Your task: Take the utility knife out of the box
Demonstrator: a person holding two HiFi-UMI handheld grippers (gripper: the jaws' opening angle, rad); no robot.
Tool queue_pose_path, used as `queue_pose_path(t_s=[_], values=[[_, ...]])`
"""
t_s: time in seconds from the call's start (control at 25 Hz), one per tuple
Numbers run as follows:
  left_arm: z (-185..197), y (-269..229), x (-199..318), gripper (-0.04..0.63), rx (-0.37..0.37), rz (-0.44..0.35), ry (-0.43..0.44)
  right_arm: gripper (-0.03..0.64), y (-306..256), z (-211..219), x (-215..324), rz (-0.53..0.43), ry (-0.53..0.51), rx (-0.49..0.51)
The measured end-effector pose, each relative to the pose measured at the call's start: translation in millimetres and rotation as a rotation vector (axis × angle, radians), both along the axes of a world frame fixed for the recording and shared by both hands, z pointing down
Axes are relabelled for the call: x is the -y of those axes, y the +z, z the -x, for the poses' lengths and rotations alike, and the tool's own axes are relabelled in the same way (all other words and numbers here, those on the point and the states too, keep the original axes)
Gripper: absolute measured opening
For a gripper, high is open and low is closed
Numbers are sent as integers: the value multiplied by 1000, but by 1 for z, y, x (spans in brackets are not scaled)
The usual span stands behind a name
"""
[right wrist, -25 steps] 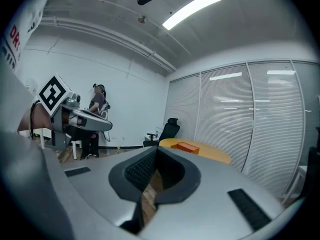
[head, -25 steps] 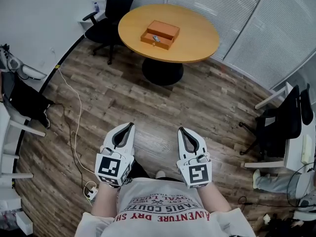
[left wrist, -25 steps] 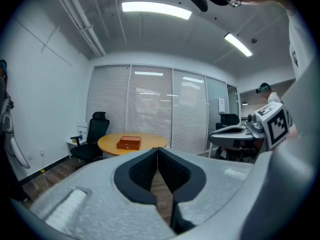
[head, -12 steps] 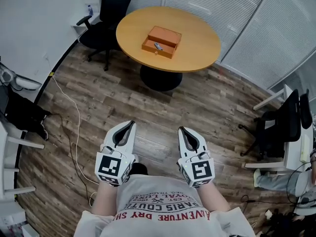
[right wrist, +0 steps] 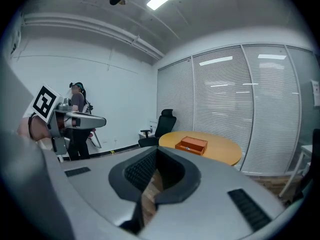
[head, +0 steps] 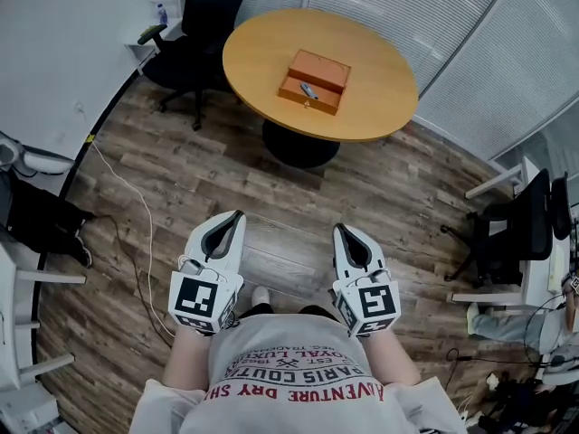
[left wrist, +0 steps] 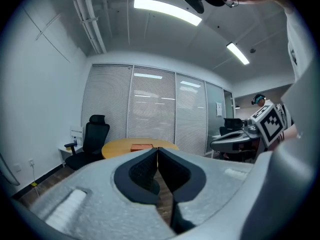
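Note:
An orange wooden box (head: pixel 316 80) lies on the round wooden table (head: pixel 371 70) far ahead, and its front drawer is pulled out. In the drawer rests a small grey utility knife (head: pixel 308 90). My left gripper (head: pixel 237 215) and right gripper (head: pixel 340 231) hover side by side over the wood floor, well short of the table, both shut and empty. The left gripper view shows the left gripper's (left wrist: pixel 157 149) jaws meeting, with the box (left wrist: pixel 142 147) small beyond them. In the right gripper view the right gripper's (right wrist: pixel 156 149) jaws are together and the box (right wrist: pixel 191 145) lies ahead to the right.
A black office chair (head: pixel 201 16) stands left of the table. A white cable (head: pixel 137 215) runs across the floor at the left. Another black chair (head: pixel 516 233) and a white desk sit at the right. Blinds line the wall behind the table.
Both grippers have travelled forward over the floor together with the person, towards the table. The view has shifted, and the table now sits a little further right. Both stayed shut.

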State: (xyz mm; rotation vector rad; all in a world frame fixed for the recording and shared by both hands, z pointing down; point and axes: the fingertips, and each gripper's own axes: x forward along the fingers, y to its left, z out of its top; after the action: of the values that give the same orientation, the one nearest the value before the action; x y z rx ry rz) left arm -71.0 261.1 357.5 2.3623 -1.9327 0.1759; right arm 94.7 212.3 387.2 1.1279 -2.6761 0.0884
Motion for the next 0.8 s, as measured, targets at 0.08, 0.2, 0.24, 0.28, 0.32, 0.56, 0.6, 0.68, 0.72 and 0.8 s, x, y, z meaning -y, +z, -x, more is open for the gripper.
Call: queue_pose_path(t_s=[0.08, 0.2, 0.24, 0.28, 0.32, 0.56, 0.6, 0.68, 0.72, 0.8], values=[[15, 4, 1, 11, -4, 9, -4, 7, 4, 15, 3, 13, 1, 0], [31, 11, 2, 11, -12, 22, -9, 8, 11, 32, 8, 40, -7, -1], [35, 13, 4, 11, -13, 26, -13, 8, 12, 37, 12, 43, -11, -2], [39, 15, 7, 11, -13, 29, -19, 8, 13, 41, 17, 43, -15, -3], [43, 17, 12, 11, -12, 31, -26, 8, 14, 45, 22, 42, -20, -3], [58, 22, 50, 11, 6, 36, -70, 8, 24, 63, 72, 52, -62, 11], [61, 22, 60, 11, 8, 36, -83, 8, 25, 65, 84, 54, -72, 13], [64, 21, 81, 11, 12, 36, -107, 8, 24, 70, 110, 54, -95, 19], [65, 20, 93, 11, 15, 35, -116, 8, 23, 73, 124, 51, -105, 23], [67, 17, 120, 11, 26, 31, -133, 8, 19, 76, 155, 42, -124, 31]])
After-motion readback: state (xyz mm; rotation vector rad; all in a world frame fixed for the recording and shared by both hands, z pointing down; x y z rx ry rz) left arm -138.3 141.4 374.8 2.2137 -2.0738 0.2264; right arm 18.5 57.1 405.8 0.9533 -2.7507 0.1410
